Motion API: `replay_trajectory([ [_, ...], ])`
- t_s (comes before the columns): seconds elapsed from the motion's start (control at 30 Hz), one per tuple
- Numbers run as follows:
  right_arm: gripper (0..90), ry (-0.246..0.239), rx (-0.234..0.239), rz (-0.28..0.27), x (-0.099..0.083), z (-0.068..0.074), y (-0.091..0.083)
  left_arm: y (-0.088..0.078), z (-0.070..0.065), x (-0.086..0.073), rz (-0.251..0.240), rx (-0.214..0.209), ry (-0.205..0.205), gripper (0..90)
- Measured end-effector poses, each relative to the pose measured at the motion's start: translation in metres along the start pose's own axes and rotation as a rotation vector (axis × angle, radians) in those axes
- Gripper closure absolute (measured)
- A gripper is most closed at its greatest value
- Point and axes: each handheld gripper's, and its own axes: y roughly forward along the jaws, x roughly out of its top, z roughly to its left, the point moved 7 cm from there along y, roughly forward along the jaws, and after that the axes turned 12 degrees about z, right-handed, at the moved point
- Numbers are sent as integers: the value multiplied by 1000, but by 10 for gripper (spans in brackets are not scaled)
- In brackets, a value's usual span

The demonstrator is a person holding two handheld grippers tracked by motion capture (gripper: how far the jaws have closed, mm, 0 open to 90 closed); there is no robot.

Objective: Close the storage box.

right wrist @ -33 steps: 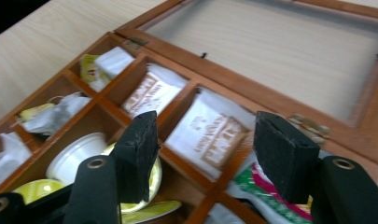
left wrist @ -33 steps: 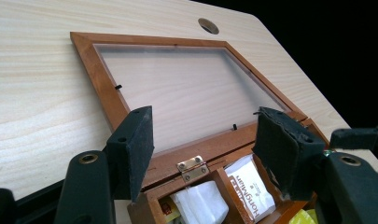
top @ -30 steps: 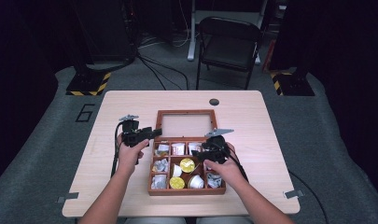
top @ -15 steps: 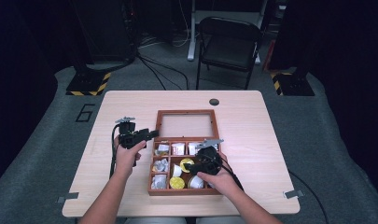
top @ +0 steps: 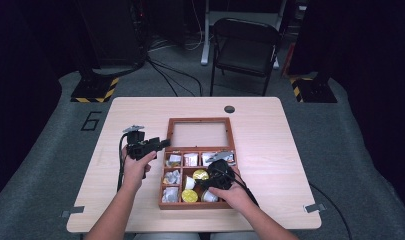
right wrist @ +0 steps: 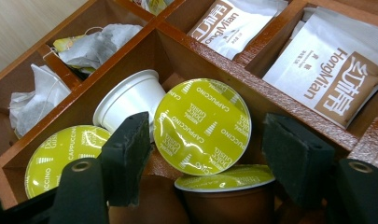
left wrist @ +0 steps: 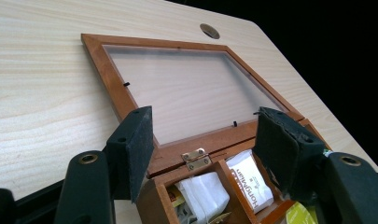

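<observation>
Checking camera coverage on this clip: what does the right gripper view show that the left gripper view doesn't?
Right gripper view: round yellow-green-lidded cappuccino capsules and a tipped white plastic cup between open jaws. Left gripper view: the glass-paned wooden lid lying open on the pale wooden table, with its brass hinge. Both: the brown compartmented wooden box and white HongMian sachets.

Your reddish-brown wooden box [right wrist: 210, 53] holds capsules [right wrist: 203, 126] with lime-green foil lids printed in white lettering, one white capsule [right wrist: 128, 100], and white sachets [right wrist: 338, 70] carrying brown panels; both grippers' jaws are black.
</observation>
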Motion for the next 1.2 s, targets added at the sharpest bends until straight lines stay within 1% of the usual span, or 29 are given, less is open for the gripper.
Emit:
replay_trajectory([
  [0.03, 327, -2, 2, 2, 0, 0, 1, 0, -1, 0, -3, -4, -12, 372],
  [0.07, 327, 2, 0, 8, 0, 0, 1, -1, 0, 0, -4, -3, -11, 372],
  [0.1, 330, 5, 4, 12, 0, 0, 1, -1, -1, 0, -9, -4, -18, 372],
  [0.13, 332, 9, 4, 9, 1, 0, 2, -1, 0, 0, -10, -2, -12, 372],
  [0.17, 333, -6, 2, 17, 1, -1, 2, -2, 0, 0, -13, -3, -19, 372],
  [0.23, 334, -6, 3, 34, 1, 1, 4, -3, 0, -1, -9, -3, -22, 372],
  [0.27, 335, -14, 2, 40, 2, 1, 5, -4, 0, 0, -14, 2, -15, 372],
  [0.37, 334, -31, -1, 57, 4, 3, 8, -5, 1, -1, -16, 2, -15, 372],
  [0.4, 335, -34, -3, 61, 4, 4, 9, -6, 2, -2, -16, 7, -8, 372],
  [0.47, 339, -38, -10, 71, 5, 5, 10, -6, 3, -2, -16, 6, -12, 372],
  [0.5, 350, -38, -9, 70, 5, 4, 10, -7, 3, -2, -16, 9, -10, 372],
  [0.53, 363, -38, -11, 75, 5, 4, 11, -7, 3, -3, -17, 8, -19, 372],
  [0.6, 363, -36, -6, 78, 5, 3, 11, -8, 5, -3, -18, 10, -21, 372],
  [0.63, 364, -43, -7, 77, 5, 3, 11, -8, 5, -3, -22, 9, -29, 372],
  [0.67, 367, -43, -9, 79, 5, 3, 11, -8, 5, -4, -20, 7, -30, 372],
  [0.7, 369, -40, -8, 80, 5, 3, 11, -9, 6, -3, -21, 10, -22, 372],
  [0.77, 370, -42, -11, 80, 4, 4, 11, -9, 6, -3, -24, 11, -23, 372],
  [0.8, 370, -47, -14, 78, 5, 4, 11, -9, 7, -3, -22, 14, -16, 372],
  [0.83, 371, -53, -22, 75, 5, 3, 11, -9, 6, -3, -24, 9, -26, 372],
  [0.9, 371, -68, -26, 71, 5, 3, 10, -8, 6, -3, -19, 10, -24, 372],
  [1.0, 372, -61, -25, 57, 5, 4, 7, -8, 6, -3, -20, 10, -26, 372],
  [1.03, 372, -60, -21, 50, 6, 5, 4, -8, 6, -3, -20, 9, -27, 372],
  [1.07, 372, -61, -17, 41, 7, 6, 1, -8, 7, -3, -19, 12, -18, 372],
  [1.1, 371, -66, -18, 31, 8, 7, -2, -8, 7, -2, -25, 9, -33, 372],
  [1.2, 371, -69, -10, 5, 12, 8, -13, -9, 7, -2, -28, 11, -31, 372],
])
